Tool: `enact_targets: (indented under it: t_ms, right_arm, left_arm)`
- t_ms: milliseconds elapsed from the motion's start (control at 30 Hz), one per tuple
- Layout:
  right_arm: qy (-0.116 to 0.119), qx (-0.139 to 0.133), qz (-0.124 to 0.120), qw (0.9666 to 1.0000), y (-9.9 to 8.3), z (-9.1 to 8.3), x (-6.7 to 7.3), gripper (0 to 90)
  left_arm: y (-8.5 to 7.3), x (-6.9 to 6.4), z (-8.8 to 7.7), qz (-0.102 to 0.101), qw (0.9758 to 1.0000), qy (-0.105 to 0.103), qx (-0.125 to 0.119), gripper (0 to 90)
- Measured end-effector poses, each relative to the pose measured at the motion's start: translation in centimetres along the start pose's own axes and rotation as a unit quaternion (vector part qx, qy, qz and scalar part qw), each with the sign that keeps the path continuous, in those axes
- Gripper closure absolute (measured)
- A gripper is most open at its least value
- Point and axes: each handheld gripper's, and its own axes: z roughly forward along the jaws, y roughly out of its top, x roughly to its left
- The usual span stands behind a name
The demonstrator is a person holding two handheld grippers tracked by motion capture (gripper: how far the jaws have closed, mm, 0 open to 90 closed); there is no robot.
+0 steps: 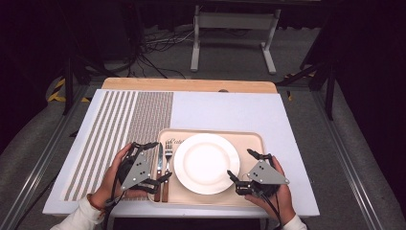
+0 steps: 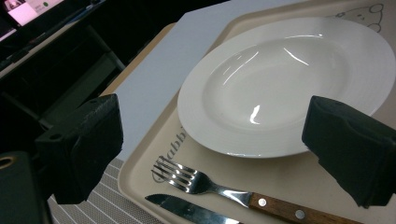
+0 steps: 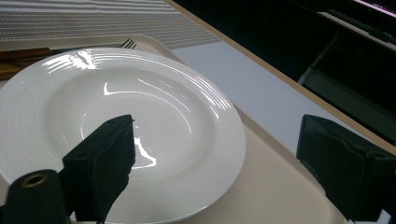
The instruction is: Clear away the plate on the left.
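Right tongs (image 3: 215, 154) jaws wide apart over white plate (image 3: 116, 126) rim; plate on beige tray (image 3: 275, 186).

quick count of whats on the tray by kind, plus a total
plate: 1
fork: 1
knife: 1
total: 3, all on the tray

A striped placemat (image 1: 119, 129) lies on the white table (image 1: 230, 112), left of the tray.
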Motion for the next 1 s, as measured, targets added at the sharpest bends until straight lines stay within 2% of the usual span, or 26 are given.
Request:
enact_targets:
  t_ms: [267,867,1000]
  right_arm:
    - [0.001,0.000,0.000,1.0000,0.0,0.1,0.1,12.7]
    - [0.001,0.001,0.002,1.0000,-0.1,0.1,0.1,12.7]
    - [-0.001,0.000,0.003,1.0000,-0.2,0.0,0.1,12.7]
  left_arm:
    - [-0.5,0.1,-0.3,-0.005,1.0000,0.002,0.002,6.6]
    - [-2.3,1.0,-1.8,-0.061,0.9980,0.000,-0.013,5.6]
    - [-2.7,0.9,-2.2,-0.063,0.9980,0.000,-0.012,4.7]
